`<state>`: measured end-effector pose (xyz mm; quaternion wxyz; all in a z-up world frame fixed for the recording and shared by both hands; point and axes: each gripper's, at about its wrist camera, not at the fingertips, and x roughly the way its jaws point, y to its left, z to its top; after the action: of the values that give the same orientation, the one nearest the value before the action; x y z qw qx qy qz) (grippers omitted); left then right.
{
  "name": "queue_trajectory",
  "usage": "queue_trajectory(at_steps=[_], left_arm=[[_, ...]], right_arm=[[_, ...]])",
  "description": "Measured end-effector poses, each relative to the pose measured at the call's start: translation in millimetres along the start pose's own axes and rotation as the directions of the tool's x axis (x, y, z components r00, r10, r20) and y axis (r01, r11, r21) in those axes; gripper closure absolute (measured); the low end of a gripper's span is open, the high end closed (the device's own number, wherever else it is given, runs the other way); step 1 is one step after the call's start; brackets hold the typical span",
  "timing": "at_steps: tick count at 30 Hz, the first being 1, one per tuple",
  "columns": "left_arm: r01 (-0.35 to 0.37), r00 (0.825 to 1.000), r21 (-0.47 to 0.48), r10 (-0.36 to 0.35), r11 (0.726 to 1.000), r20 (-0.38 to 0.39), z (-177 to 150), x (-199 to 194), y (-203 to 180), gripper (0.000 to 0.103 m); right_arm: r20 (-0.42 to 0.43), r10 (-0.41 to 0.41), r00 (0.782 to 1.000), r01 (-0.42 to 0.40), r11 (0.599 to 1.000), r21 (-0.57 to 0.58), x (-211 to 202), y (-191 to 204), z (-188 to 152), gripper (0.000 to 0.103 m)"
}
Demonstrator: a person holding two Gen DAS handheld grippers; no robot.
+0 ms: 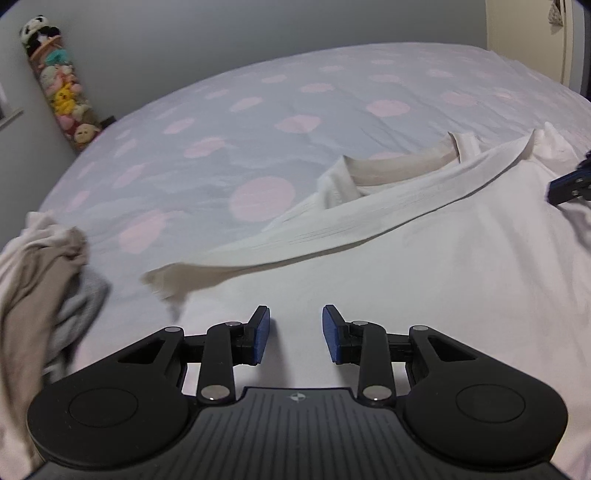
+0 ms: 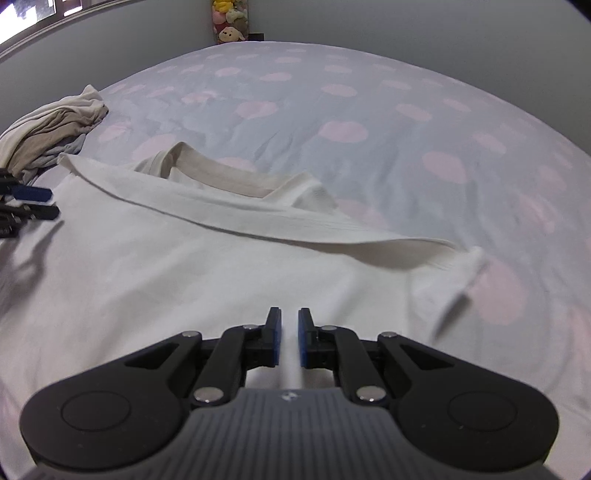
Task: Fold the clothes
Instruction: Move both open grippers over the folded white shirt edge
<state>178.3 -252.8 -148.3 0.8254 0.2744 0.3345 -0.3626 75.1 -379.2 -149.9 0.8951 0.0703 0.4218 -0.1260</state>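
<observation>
A white T-shirt lies spread on the bed, its far edge folded back as a long band below the beige collar. My left gripper hovers low over the shirt's near part, open, with nothing between its blue pads. My right gripper stands over the shirt's near part too, its pads a narrow slit apart with only flat cloth seen beneath. Each gripper shows at the edge of the other's view: the right gripper, the left gripper.
A crumpled pile of beige, white and grey clothes lies at the left of the shirt. The bedsheet is pale blue with pink dots. A column of stuffed toys stands against the far wall.
</observation>
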Motion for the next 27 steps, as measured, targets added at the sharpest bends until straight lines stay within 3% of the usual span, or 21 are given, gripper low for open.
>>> queue_trajectory(at_steps=[10,15,21,24,27], left_arm=[[-0.002,0.996,-0.08,0.009,0.997,0.084,41.9,60.4,0.4,0.073],[-0.033,0.994,-0.111,0.044,0.993,0.097,59.4,67.0,3.2,0.073],[-0.041,0.993,-0.134,0.055,0.99,0.102,45.4,14.0,14.5,0.071],[-0.077,0.991,-0.149,0.092,0.986,0.096,22.5,-26.7,22.4,0.062],[-0.094,0.99,-0.184,0.111,0.978,0.085,-7.0,-68.8,29.2,0.062]], right_arm=[[0.098,0.008,0.995,-0.009,1.0,0.011,60.2,-8.0,46.2,0.094],[0.112,-0.003,0.994,0.002,1.0,0.008,69.8,-12.9,65.5,0.094],[0.138,-0.04,0.99,0.033,0.998,0.055,35.7,-19.7,57.0,0.088],[0.141,-0.06,0.988,0.049,0.996,0.08,1.0,-21.8,36.9,0.087],[0.135,-0.064,0.989,0.048,0.991,0.124,-39.0,-21.7,7.1,0.087]])
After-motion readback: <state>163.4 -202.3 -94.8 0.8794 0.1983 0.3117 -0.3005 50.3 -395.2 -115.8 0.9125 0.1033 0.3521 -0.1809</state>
